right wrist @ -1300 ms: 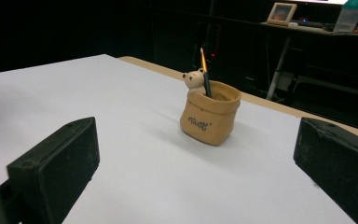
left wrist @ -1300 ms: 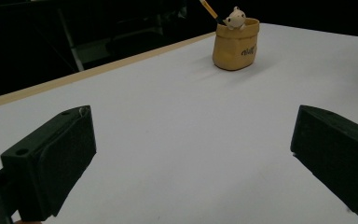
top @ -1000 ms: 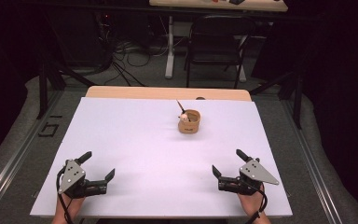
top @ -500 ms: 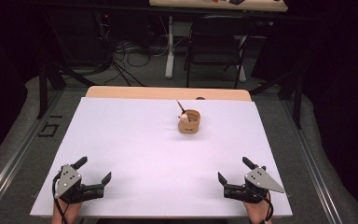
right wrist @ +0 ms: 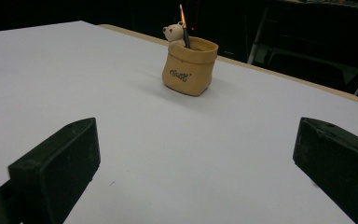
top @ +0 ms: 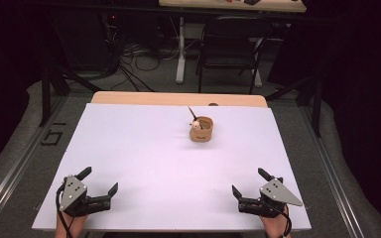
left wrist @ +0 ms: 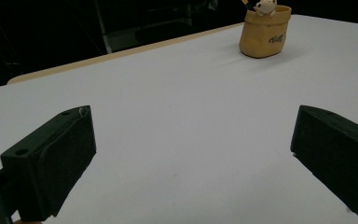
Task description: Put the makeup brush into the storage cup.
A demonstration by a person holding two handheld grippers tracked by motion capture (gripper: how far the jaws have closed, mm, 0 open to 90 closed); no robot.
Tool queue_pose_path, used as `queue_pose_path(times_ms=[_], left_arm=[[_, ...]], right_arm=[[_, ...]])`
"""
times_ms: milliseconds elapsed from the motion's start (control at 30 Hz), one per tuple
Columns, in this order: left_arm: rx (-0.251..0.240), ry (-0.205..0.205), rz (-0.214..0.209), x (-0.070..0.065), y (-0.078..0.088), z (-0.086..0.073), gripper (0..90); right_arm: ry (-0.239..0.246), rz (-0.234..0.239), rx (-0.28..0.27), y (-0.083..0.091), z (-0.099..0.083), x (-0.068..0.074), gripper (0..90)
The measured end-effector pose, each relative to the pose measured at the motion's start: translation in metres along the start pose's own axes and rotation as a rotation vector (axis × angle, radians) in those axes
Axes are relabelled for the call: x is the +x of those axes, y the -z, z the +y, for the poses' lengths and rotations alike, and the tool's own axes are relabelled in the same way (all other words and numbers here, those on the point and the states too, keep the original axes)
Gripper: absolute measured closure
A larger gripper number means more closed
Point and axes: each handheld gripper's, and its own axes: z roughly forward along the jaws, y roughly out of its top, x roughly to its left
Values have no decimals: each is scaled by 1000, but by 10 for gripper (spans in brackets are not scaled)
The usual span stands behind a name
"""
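So I've got both grippers parked low at the near edge of the white table [top: 144, 158], left gripper [top: 99, 182] at the near-left corner and right gripper [top: 248, 183] at the near-right, and both have their jaws spread wide with nothing between them. The little tan pouch-shaped pen holder [top: 201, 129] sits upright toward the far middle of the table, well apart from both. It's got 1 pencil [right wrist: 183, 27] sticking up out of it and a small bear figure [right wrist: 173, 34] peeking over the rim.

A small tan sack-shaped holder [top: 201, 130] stands upright toward the far middle of the table, dark lettering on its side, with a little bear figure [right wrist: 173, 33] at its rim and a pencil [right wrist: 183, 27] leaning inside.
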Motion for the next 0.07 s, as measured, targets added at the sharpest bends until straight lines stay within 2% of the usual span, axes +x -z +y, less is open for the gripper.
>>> queue_pose_path(times_ms=[67], left_arm=[[0, -2, 0, 0, 0, 0, 0]], right_arm=[[3, 1, -2, 0, 0, 0, 0]])
